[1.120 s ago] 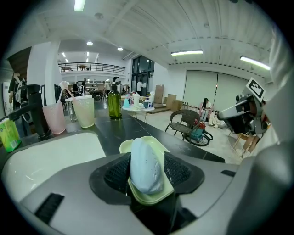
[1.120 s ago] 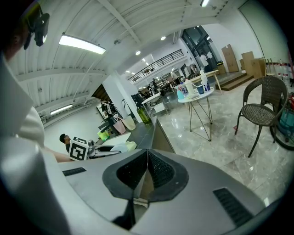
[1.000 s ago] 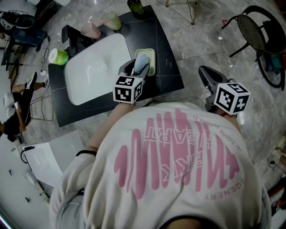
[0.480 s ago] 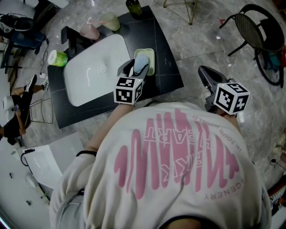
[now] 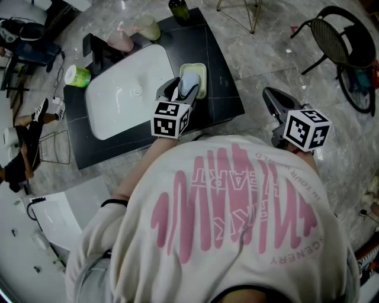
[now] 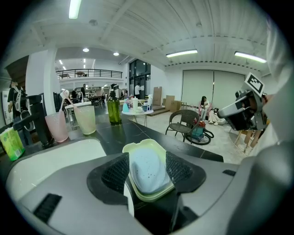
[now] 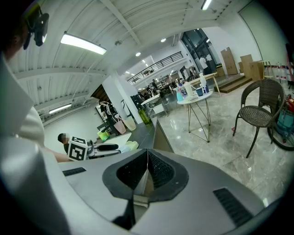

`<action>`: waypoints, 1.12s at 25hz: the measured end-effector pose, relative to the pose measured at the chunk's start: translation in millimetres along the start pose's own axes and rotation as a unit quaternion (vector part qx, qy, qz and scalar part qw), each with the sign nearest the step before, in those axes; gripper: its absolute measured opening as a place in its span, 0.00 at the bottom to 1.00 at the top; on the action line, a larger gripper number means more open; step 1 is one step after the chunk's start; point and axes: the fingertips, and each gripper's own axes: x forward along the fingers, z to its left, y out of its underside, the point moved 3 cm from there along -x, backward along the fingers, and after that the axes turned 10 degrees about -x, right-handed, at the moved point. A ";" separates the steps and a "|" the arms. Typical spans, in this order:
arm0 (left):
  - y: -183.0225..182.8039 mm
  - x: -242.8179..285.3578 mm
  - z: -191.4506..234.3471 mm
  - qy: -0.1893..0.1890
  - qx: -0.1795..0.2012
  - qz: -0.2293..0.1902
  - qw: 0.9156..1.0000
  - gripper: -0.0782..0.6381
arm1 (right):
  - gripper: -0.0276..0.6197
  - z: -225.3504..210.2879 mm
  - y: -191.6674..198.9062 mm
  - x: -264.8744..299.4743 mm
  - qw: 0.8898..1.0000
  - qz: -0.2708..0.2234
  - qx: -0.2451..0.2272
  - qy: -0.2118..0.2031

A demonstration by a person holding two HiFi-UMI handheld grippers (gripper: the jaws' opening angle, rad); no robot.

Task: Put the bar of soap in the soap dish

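The pale blue bar of soap (image 6: pixel 146 170) lies in the light green soap dish (image 6: pixel 139 148) on the black counter (image 5: pixel 220 105), right of the basin. My left gripper (image 6: pixel 148 171) hovers low over the dish with its jaws spread wide, one pad on each side of the soap. The soap rests on the dish and the pads do not squeeze it. In the head view the left gripper (image 5: pixel 180 89) partly covers the soap (image 5: pixel 190 81) and the dish (image 5: pixel 199 69). My right gripper (image 5: pixel 273 102) hangs off the counter to the right, shut and empty (image 7: pixel 147 172).
A white basin (image 5: pixel 127 89) fills the counter's left half. Behind it stand a pink cup (image 5: pixel 120 40), a pale green cup (image 5: pixel 147 26) and a dark bottle (image 5: pixel 179 9). A green canister (image 5: pixel 77 75) lies at the left edge. A black chair (image 5: pixel 346 47) stands far right.
The left jaws have spread slightly wider round the soap, which stays in the dish. Neither hand has shifted.
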 end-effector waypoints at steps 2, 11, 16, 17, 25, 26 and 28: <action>-2.6 -2.7 -0.7 0.003 -0.002 -0.006 1.000 0.44 | 0.07 2.4 0.1 -0.3 1.000 -0.001 -0.002 0.000; -19.8 -21.6 -8.2 0.048 -0.034 -0.045 0.997 0.44 | 0.07 17.3 -2.0 2.4 1.000 0.002 -0.012 -0.009; -30.5 -36.7 -13.4 0.082 -0.050 -0.074 0.993 0.37 | 0.07 28.2 -1.6 8.2 1.000 0.008 -0.019 -0.018; -32.9 -39.5 -14.3 0.092 -0.054 -0.082 0.991 0.34 | 0.07 31.3 -1.0 10.2 0.999 0.010 -0.022 -0.021; -19.6 -63.0 -9.9 0.126 -0.076 -0.082 0.986 0.13 | 0.07 69.2 9.3 28.1 0.998 0.031 -0.040 -0.043; -17.4 -65.6 -8.2 0.127 -0.080 -0.074 0.986 0.13 | 0.07 73.4 10.3 29.5 0.998 0.032 -0.039 -0.043; -13.4 -72.8 -5.0 0.131 -0.083 -0.064 0.986 0.13 | 0.07 83.8 13.3 31.8 0.998 0.035 -0.038 -0.042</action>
